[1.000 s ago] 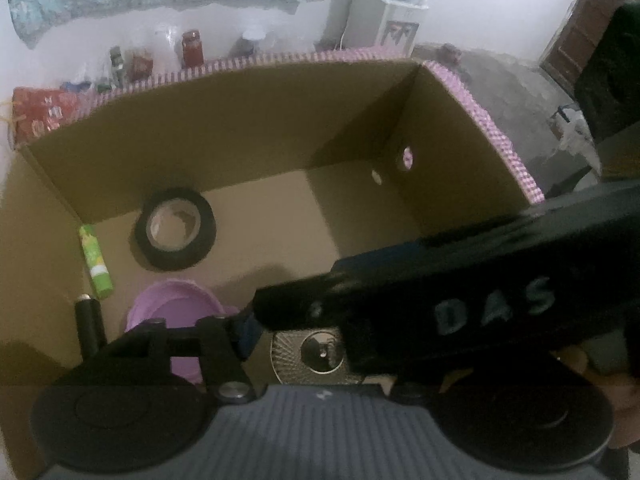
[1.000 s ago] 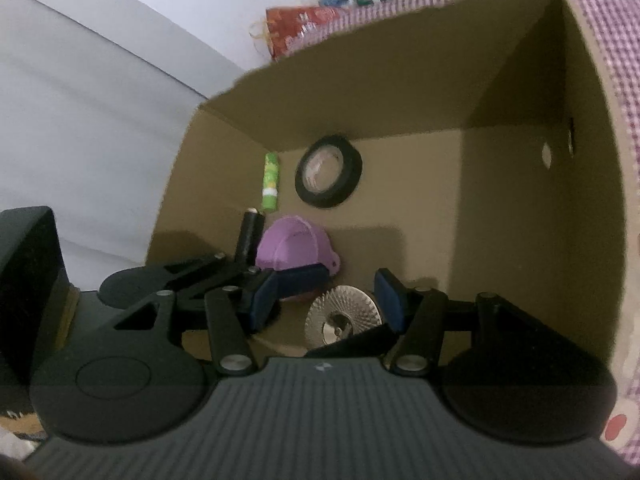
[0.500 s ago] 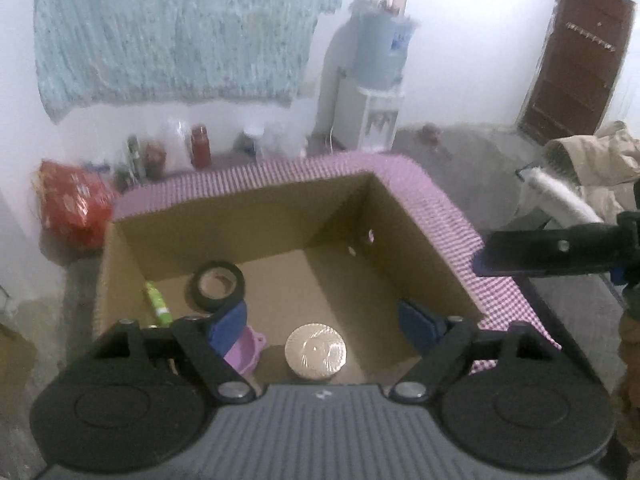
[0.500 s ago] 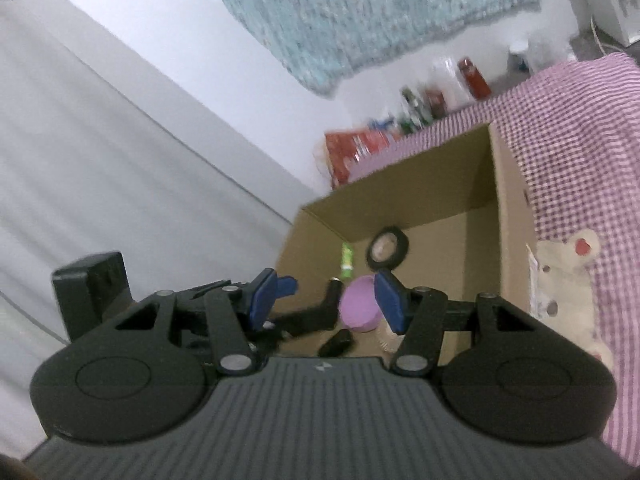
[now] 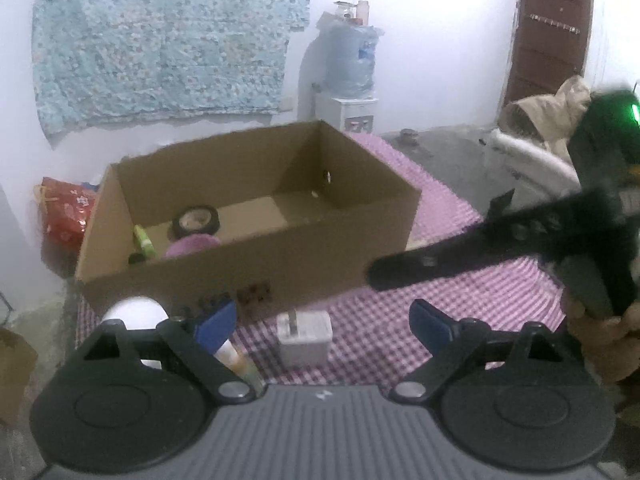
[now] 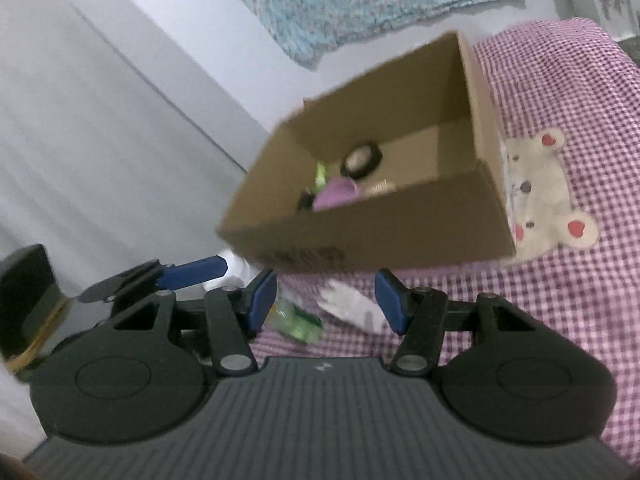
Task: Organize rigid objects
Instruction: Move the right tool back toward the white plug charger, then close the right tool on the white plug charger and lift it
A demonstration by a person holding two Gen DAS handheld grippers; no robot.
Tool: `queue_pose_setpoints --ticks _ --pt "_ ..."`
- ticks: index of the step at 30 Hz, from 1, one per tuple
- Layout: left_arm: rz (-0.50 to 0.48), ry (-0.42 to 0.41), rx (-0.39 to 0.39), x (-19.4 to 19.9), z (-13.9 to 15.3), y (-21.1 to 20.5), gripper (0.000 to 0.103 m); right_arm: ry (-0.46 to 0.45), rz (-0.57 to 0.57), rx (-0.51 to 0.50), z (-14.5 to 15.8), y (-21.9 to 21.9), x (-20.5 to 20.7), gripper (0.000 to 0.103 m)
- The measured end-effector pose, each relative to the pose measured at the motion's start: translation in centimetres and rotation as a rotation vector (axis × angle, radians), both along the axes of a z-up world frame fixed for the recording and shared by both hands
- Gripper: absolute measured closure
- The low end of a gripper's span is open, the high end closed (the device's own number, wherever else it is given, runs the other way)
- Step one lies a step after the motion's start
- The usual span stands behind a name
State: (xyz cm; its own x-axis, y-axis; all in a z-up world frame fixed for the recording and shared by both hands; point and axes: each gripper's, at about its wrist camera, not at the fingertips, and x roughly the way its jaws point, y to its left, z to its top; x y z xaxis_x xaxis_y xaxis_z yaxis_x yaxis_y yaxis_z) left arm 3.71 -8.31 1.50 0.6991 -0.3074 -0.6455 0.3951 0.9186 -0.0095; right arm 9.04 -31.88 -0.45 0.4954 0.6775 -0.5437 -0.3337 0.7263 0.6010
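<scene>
Both grippers hang back from the cardboard box (image 5: 256, 268) on the checked cloth (image 5: 460, 280). The left gripper (image 5: 322, 322) is empty and its jaws have just been opening wide, likely for the white adapter (image 5: 305, 338) by the box's near wall. The right gripper (image 6: 326, 300) is half open and empty. Only the left view shows the white ball (image 5: 135, 313); only the right, a golden disc (image 6: 380, 189) beside the tape roll (image 6: 361, 160).

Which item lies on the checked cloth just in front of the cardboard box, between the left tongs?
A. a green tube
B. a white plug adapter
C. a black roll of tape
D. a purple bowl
B: the white plug adapter sits on the checked cloth outside the cardboard box, framed by the open left tongs; the tape roll, purple bowl and green tube are all inside the box.
</scene>
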Motion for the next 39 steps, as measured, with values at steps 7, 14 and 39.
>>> queue_pose_setpoints --ticks 7,14,39 --pt "0.025 0.011 0.053 -0.5 -4.4 -2.1 0.024 -0.054 0.088 -0.16 -0.7 4.4 0.8 0.048" --pt "0.1 0.02 0.069 0.2 -7.0 -2.5 0.035 -0.054 0.148 -0.228 -1.6 6.5 1.6 0.048" --pt "0.187 -0.004 0.057 3.5 -9.2 -2.2 0.058 -0.03 0.214 -0.291 -3.4 7.6 2.6 0.054"
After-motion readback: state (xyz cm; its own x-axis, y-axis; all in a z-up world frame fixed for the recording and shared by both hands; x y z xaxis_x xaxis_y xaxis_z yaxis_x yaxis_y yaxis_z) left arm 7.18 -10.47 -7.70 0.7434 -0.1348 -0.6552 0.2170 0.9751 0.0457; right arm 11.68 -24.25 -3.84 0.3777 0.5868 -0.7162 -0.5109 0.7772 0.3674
